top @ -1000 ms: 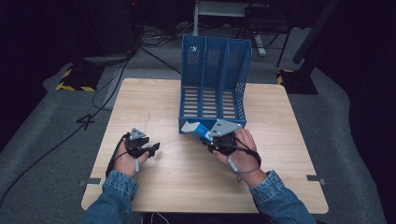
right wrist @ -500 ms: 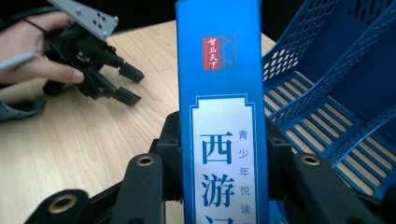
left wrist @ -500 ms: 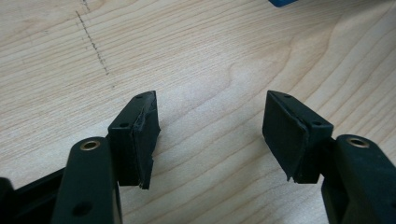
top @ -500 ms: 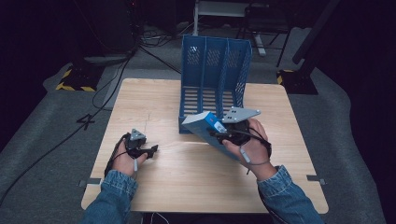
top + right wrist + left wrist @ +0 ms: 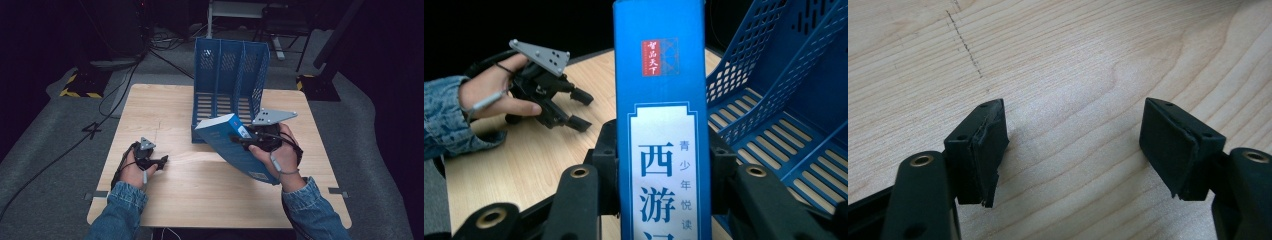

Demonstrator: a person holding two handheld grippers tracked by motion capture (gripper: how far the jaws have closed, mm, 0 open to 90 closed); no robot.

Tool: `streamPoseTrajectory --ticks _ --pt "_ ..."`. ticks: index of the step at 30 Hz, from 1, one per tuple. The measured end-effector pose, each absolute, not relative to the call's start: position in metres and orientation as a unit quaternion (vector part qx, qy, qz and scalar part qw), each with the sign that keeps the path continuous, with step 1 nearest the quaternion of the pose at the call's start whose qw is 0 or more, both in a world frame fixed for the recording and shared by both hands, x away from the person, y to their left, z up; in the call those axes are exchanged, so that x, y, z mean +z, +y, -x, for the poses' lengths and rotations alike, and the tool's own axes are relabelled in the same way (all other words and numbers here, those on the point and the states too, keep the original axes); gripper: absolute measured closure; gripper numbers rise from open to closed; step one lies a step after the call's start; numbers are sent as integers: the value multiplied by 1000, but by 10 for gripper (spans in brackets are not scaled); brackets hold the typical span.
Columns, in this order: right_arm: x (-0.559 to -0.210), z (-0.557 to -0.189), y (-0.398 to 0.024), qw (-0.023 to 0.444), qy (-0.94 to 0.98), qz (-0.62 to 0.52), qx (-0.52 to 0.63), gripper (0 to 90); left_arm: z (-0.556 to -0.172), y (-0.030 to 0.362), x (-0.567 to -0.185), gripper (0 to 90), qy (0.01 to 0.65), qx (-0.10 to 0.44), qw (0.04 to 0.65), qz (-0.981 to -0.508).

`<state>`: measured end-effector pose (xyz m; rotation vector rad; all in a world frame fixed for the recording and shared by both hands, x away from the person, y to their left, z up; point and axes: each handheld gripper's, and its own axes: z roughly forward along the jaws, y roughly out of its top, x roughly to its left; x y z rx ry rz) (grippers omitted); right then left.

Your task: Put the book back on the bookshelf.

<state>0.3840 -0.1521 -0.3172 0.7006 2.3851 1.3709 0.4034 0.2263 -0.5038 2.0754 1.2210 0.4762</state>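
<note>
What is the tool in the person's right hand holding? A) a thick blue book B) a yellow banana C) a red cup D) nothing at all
A: the right tool has its black jaws pressed on both sides of a thick blue book with a white label, lifted in front of the blue plastic file rack.

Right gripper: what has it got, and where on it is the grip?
The right gripper is shut on the blue book, its jaws clamped across the spine. The left gripper holds nothing; its jaws have just been opening.
</note>
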Motion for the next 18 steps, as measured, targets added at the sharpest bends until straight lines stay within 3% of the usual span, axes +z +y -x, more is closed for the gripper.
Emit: streamPoseTrajectory --ticks 18 --pt "-302 -385 -182 148 785 -279 533 618 -406 224 -504 248 474 183 333 -795"
